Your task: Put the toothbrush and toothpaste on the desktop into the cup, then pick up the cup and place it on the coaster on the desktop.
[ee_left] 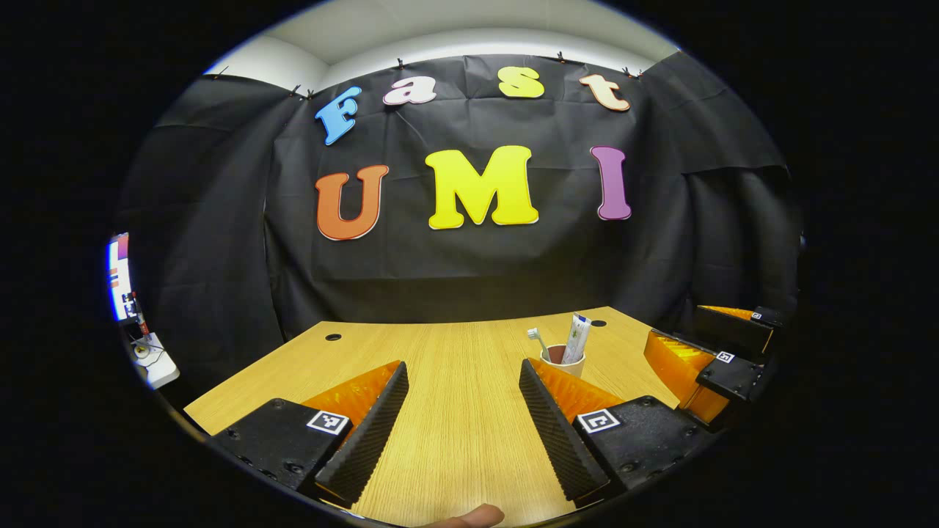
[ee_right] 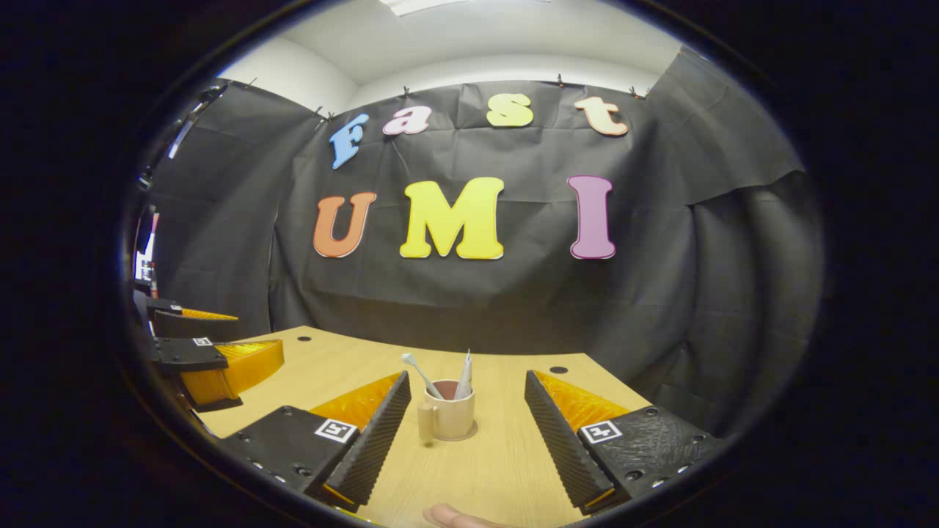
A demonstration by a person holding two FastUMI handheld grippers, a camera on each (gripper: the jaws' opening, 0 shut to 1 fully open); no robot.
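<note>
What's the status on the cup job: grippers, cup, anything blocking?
Left gripper open, right gripper open, both clear of cup. Toothbrush and toothpaste standing in cup, cup on coaster. Nothing blocking.

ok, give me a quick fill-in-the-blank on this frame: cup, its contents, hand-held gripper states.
1. The toothbrush and toothpaste stand inside the ____.
2. The cup rests on a round ____ on the desktop.
3. The right hand-held gripper has its fingers ____, touching nothing.
4. The cup's handle points toward the right hand-held gripper's ____ finger in its own view.

Missing words: cup; coaster; open; left
</note>
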